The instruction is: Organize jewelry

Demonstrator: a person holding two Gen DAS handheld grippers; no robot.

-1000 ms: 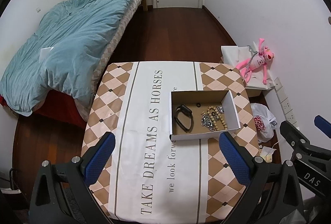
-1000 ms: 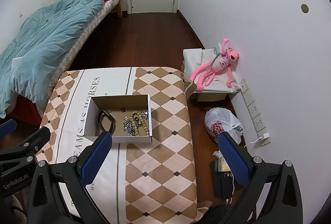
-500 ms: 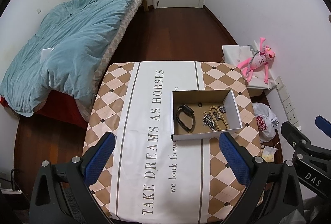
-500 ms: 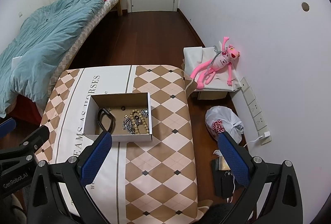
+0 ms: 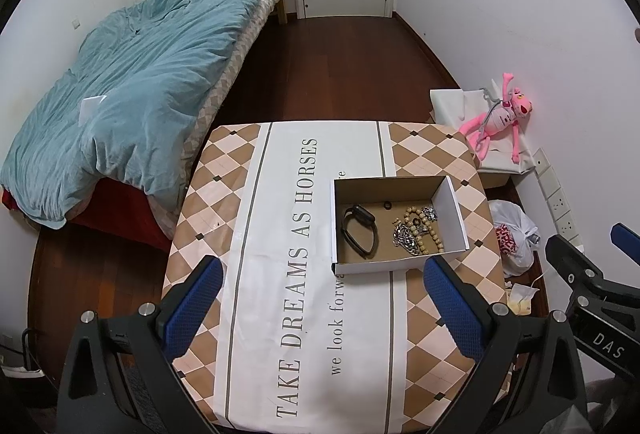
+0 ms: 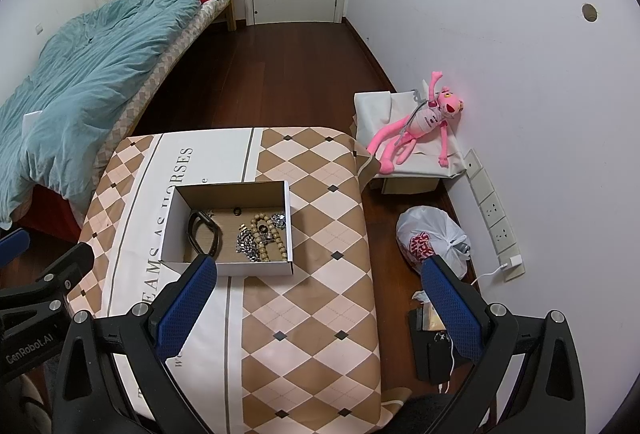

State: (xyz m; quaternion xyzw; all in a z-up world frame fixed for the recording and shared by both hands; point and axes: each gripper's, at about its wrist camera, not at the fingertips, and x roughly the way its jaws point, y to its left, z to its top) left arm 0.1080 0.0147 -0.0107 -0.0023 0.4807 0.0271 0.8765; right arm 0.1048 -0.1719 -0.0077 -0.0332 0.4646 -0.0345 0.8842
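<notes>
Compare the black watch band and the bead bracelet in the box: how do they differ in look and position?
The watch band is plain black, one smooth strap; the bead bracelet is tan, a string of round beads. The band lies alone on the left side of the box; the bracelet lies on the right, tangled with a silver chain. The band's loop stands open; the bracelet is partly overlapped. Both form loops and rest on the box floor, untouched by either gripper.

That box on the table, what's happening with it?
Nothing is being touched yet. The open cardboard box sits on the patterned table with jewelry inside: a black watch, a wooden bead bracelet, a silver chain and a small dark ring. The left gripper and right gripper hover open and empty above the table.
</notes>
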